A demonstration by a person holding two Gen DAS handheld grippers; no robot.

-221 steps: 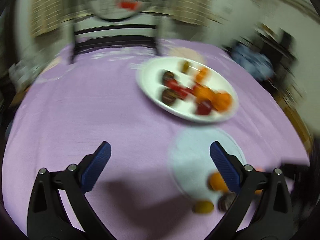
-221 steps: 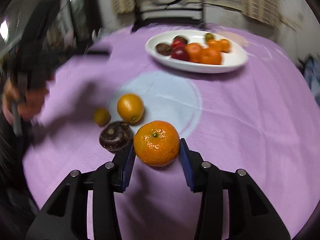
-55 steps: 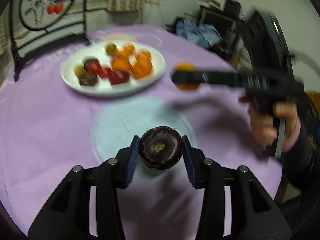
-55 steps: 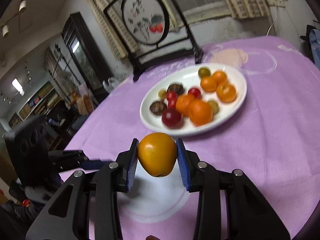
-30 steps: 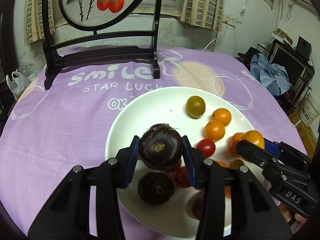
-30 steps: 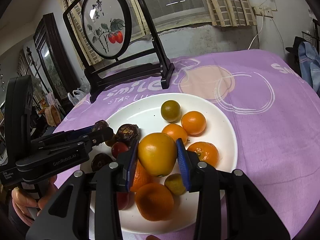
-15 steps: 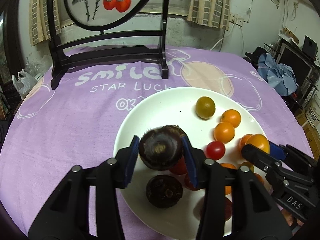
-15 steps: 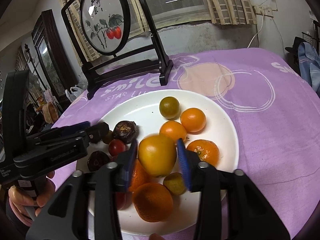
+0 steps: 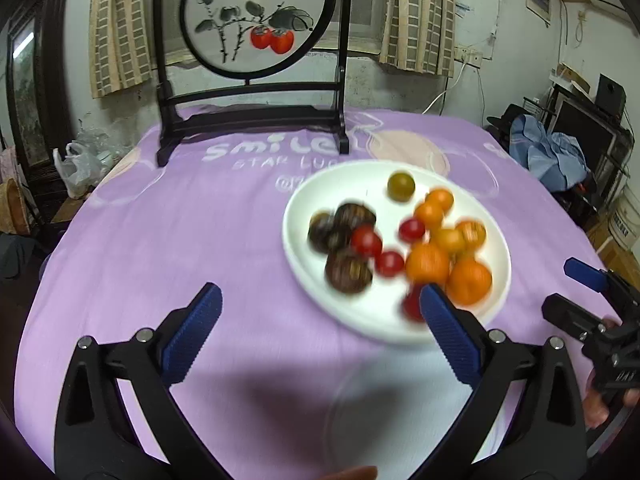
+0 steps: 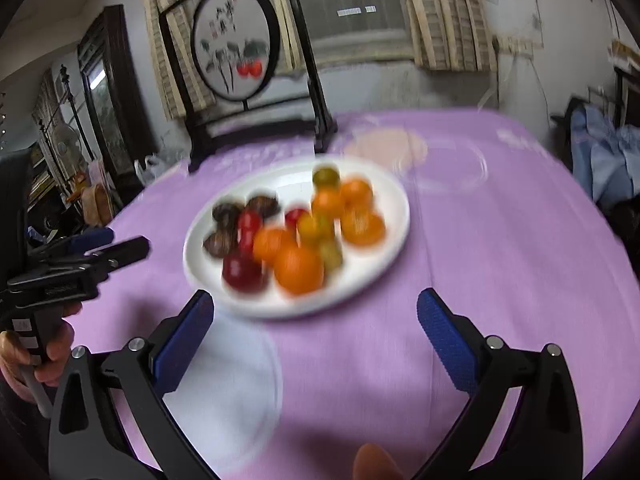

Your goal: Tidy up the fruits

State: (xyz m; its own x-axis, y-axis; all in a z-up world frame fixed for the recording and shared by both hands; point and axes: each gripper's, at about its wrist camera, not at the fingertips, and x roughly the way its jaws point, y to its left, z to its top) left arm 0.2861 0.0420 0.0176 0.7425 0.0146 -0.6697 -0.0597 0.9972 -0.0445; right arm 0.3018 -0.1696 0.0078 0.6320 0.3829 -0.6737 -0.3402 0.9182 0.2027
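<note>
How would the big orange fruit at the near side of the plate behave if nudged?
The big orange fruit looks round and smooth, so it would probably roll. Fruit crowds its far side, likely blocking that way. Toward the white plate's bare near rim it could roll freely.

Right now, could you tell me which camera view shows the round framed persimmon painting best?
The left wrist view: the persimmon painting sits large, sharp and nearly head-on. In the right wrist view it is smaller, angled and slightly blurred.

Round painted screen [image 9: 258, 20], purple tablecloth [image 9: 160, 240]
</note>
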